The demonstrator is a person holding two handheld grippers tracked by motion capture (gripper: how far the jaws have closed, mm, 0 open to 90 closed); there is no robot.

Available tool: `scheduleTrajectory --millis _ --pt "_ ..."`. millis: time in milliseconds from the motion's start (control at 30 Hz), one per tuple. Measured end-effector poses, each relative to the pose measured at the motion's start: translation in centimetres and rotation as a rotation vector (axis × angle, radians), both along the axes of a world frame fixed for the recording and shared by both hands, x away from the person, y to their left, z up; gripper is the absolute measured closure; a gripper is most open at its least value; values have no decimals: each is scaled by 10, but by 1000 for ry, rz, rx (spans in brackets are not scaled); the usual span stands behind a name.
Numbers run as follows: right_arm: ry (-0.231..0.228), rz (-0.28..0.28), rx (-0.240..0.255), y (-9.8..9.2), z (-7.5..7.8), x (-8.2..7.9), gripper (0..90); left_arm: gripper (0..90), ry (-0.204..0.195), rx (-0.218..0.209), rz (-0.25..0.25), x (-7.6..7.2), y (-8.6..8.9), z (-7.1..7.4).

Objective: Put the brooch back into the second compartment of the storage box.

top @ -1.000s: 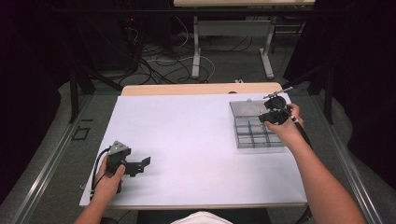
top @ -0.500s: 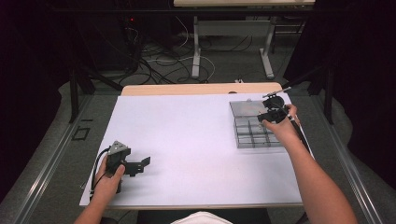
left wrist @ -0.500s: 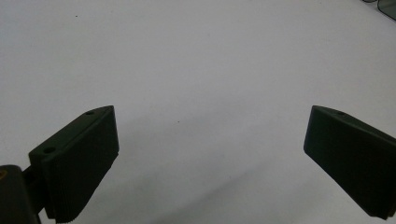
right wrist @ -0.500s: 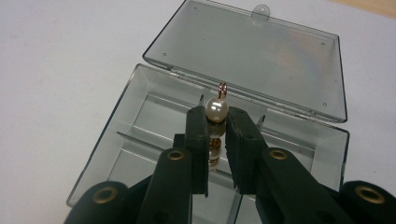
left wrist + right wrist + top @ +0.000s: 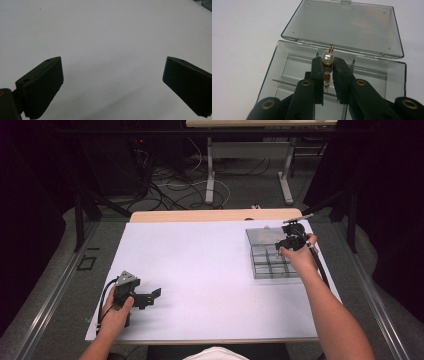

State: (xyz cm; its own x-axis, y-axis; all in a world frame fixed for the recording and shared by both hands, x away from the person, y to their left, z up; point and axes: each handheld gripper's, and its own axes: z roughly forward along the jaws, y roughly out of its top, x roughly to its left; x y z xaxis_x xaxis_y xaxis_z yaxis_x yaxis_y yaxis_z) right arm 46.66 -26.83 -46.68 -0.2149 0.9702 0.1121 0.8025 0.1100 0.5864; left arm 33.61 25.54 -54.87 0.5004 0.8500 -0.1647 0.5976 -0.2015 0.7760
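The right gripper (image 5: 328, 67) clamped a strand of cream pearl beads with a copper loop (image 5: 328, 58) above the open, clear plastic compartment box (image 5: 287, 53).

Black claws (image 5: 328, 71), brass-ringed screw holes

You have broad bare room across the white table sheet (image 5: 210, 270) between your hands. At your right, the clear plastic divided box (image 5: 267, 265) with its flat-open lid (image 5: 344, 23) blocks low passes; its thin partition walls (image 5: 294, 82) leave narrow compartments.
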Motion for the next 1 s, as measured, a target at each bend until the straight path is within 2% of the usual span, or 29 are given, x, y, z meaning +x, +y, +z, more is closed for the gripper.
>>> scheduleTrajectory --millis 400,633,700,1000 --pt "9 -57 71 -4 -9 7 801 32 -1 0 0 0 0 0" --pt "22 -69 62 -2 -16 12 800 32 -1 0 1 0 1 0" --pt "29 -79 68 -2 -17 13 800 32 -10 -3 8 0 1 -1" --pt "52 -96 89 0 -24 16 800 32 0 -2 1 0 2 0"
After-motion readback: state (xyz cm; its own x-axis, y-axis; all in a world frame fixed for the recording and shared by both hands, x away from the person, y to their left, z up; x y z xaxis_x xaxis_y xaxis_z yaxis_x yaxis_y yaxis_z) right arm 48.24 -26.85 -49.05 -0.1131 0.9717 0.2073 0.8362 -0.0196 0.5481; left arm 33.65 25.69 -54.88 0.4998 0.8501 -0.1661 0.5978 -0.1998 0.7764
